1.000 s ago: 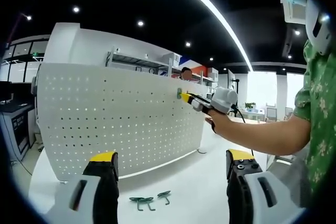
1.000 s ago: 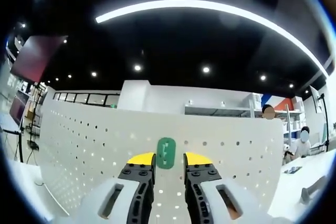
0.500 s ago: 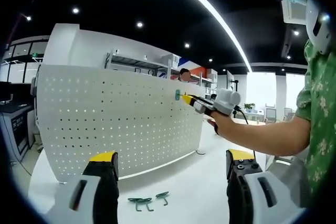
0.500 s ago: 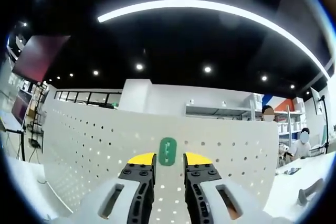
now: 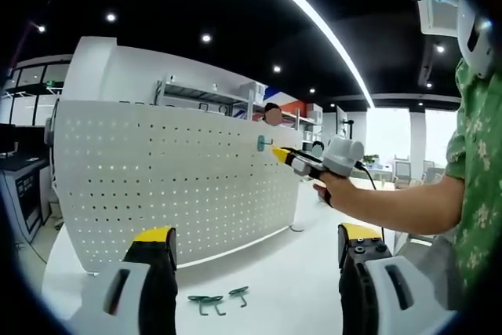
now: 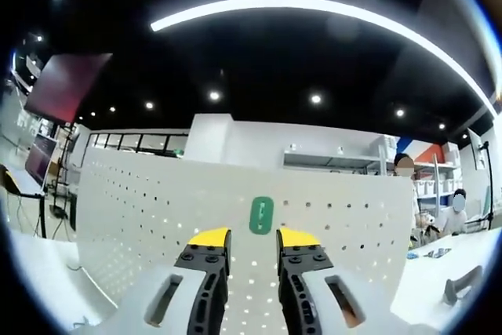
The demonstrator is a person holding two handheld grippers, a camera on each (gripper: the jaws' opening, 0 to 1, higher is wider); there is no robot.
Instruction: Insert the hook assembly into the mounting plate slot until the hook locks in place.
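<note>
Green hook [image 6: 261, 216] sat on the pegboard [image 6: 157, 209] face, just beyond the right gripper [image 6: 244, 238], jaws slightly apart, gripping nothing. Left gripper [image 5: 255, 239] wide open; spare hooks [image 5: 218, 300] lay on table [image 5: 290, 280] near it.

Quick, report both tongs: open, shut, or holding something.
Left tongs: open, holding nothing.
Right tongs: open, jaws apart just short of the green hook on the pegboard.
</note>
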